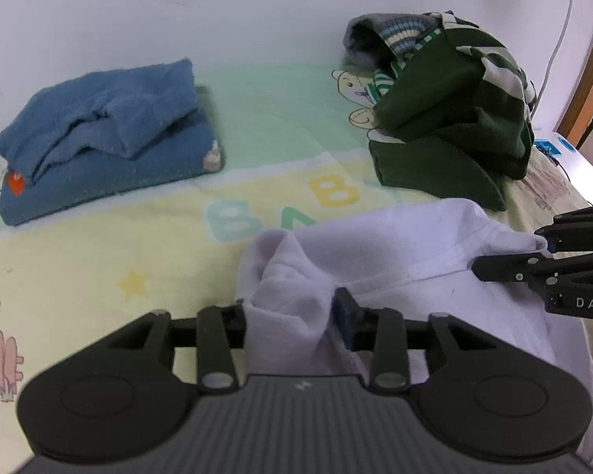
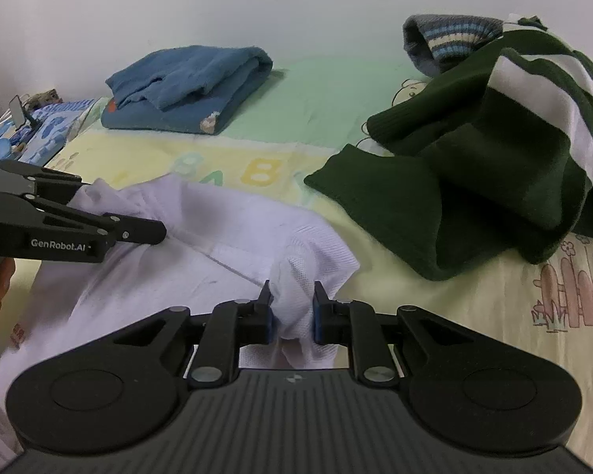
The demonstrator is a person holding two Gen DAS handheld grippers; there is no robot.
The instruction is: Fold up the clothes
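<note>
A white garment lies on the pastel baby blanket at the near side, also in the right wrist view. My left gripper is shut on a bunched corner of it. My right gripper is shut on another bunched corner; it shows from the side at the right edge of the left wrist view. The left gripper shows from the side in the right wrist view, pinching the garment's edge. Both corners are lifted slightly.
A folded blue garment lies at the back left, also in the right wrist view. A heap of dark green striped knitwear with a grey striped piece sits at the back right. A white wall stands behind.
</note>
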